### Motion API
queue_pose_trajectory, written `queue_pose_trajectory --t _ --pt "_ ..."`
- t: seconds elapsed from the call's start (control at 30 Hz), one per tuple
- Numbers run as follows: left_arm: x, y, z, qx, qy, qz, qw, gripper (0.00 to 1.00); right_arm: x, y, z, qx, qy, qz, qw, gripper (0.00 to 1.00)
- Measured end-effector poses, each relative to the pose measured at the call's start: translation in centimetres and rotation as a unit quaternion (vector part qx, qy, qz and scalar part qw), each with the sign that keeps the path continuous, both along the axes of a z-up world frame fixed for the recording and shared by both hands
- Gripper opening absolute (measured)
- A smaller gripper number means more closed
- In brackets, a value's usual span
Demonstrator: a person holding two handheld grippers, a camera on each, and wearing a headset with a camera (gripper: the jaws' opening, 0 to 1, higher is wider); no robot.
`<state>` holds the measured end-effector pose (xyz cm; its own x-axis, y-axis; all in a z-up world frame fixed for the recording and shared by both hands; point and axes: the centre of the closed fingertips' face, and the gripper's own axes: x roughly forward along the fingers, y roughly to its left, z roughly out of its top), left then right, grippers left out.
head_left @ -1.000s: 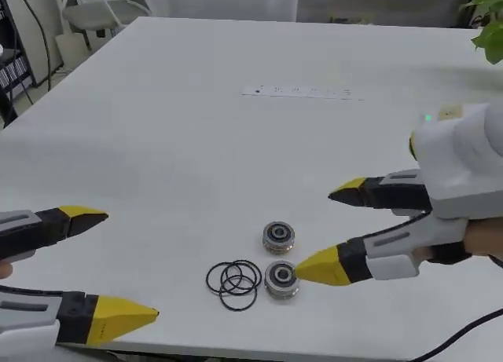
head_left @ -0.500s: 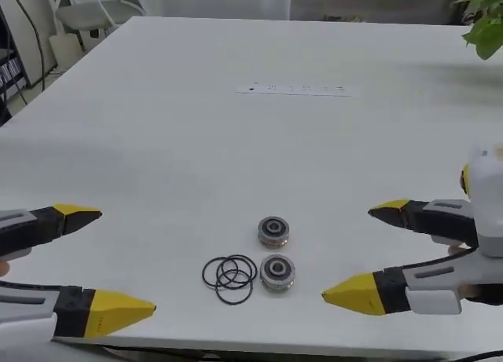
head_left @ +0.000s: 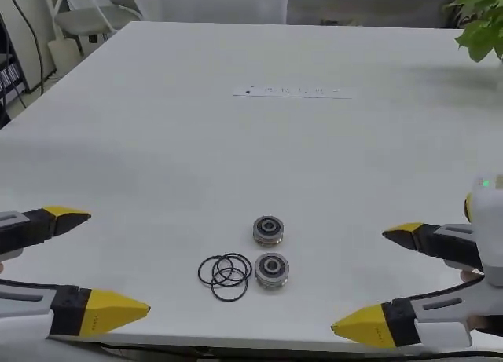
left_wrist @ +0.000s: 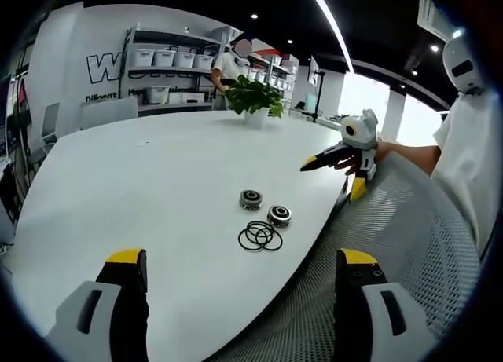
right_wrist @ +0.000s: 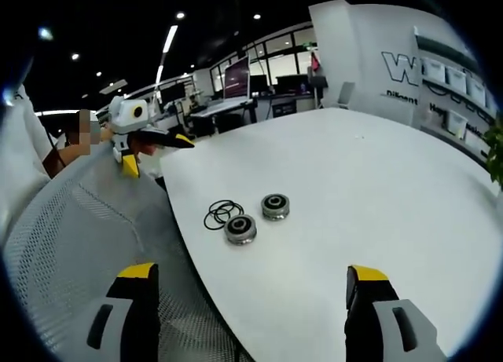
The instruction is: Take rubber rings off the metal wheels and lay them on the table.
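Two small metal wheels lie flat on the white table: one (head_left: 268, 229) farther from me, one (head_left: 272, 268) nearer the front edge. Several black rubber rings (head_left: 225, 272) lie overlapping in a loose pile just left of the near wheel. The wheels (left_wrist: 251, 199) (left_wrist: 278, 215) and the rings (left_wrist: 260, 236) also show in the left gripper view, and the wheels (right_wrist: 275, 206) (right_wrist: 240, 228) and rings (right_wrist: 222, 213) in the right gripper view. My left gripper (head_left: 106, 260) is open at the front left, empty. At the front right my right gripper (head_left: 377, 279) stands open, empty, well clear of the wheels.
A white label strip (head_left: 292, 91) lies mid-table farther back. A green plant (head_left: 479, 24) stands at the far right corner. Chairs (head_left: 86, 12) stand beyond the table's far left. The table's front edge (head_left: 236, 348) runs just below the wheels.
My right gripper has pulled back from the near wheel to the right and toward the front edge. The wheels and rings lie as before. The left gripper has barely moved.
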<state>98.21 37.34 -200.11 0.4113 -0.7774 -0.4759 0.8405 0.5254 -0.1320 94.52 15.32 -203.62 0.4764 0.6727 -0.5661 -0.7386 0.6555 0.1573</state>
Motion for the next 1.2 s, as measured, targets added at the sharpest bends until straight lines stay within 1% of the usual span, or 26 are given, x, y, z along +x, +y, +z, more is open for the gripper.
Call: queue_pose_trajectory --t 0.1,0.17,0.2,0.27,0.33,0.37,0.47,0.5,0.63,0.67,0.83,0.9,1.0,1.2 --pt "0.0 0.0 0.1 -0.003 0.001 0.004 1.0 0.99 -0.2 -0.1 -0.2 -0.002 0.002 -0.003 1.0 0.99" --pt "0.1 0.0 0.0 -0.003 0.004 0.009 0.9999 0.99 -0.4 -0.1 -0.5 -0.003 0.006 -0.007 1.0 0.99" --pt "0.0 0.1 -0.2 0.004 0.006 0.011 0.9999 0.99 -0.5 -0.1 -0.7 -0.005 0.007 -0.006 0.9999 0.99" --pt "0.0 0.2 -0.3 0.011 0.005 0.009 0.9999 0.99 -0.8 -0.1 -0.9 -0.005 0.009 -0.005 0.9999 0.99" --pt "0.0 0.2 -0.5 0.015 0.007 0.008 0.9998 0.99 -1.0 -0.2 -1.1 -0.005 0.02 -0.01 0.9997 0.99" --pt "-0.1 0.3 -0.7 0.021 0.01 0.008 0.9997 0.99 -1.1 -0.2 -1.3 -0.007 0.024 -0.012 0.9996 0.99" --pt "-0.2 0.5 -1.2 0.037 0.014 0.007 0.9992 0.99 -1.3 -0.3 -1.5 -0.017 0.021 -0.008 0.9996 0.99" --pt "-0.2 0.5 -1.3 0.039 0.015 0.007 0.9991 0.99 -1.3 -0.3 -1.5 -0.018 0.021 -0.008 0.9996 0.98" --pt "-0.1 0.7 -1.2 0.035 0.014 0.015 0.9992 0.99 -1.5 -0.4 -1.9 -0.03 0.022 -0.006 0.9993 0.98" --pt "0.0 0.7 -1.2 0.032 0.017 0.019 0.9992 0.99 -1.6 -0.4 -1.9 -0.033 0.021 -0.005 0.9992 0.97" --pt "0.0 0.9 -1.3 0.029 0.024 0.027 0.9989 0.99 -1.7 -0.5 -1.9 -0.031 0.022 -0.006 0.9993 0.96" --pt "0.1 1.1 -1.4 0.032 0.021 0.027 0.9989 0.99 -1.7 -0.5 -2.0 -0.03 0.023 -0.006 0.9992 0.96" --pt "0.1 1.0 -1.2 0.035 0.013 0.025 0.999 0.99 -1.8 -0.5 -2.0 -0.032 0.025 -0.005 0.9992 0.96" --pt "0.4 1.2 -1.1 0.026 0.014 0.036 0.9989 0.99 -1.8 -0.7 -2.1 -0.031 0.026 -0.008 0.9992 0.95"
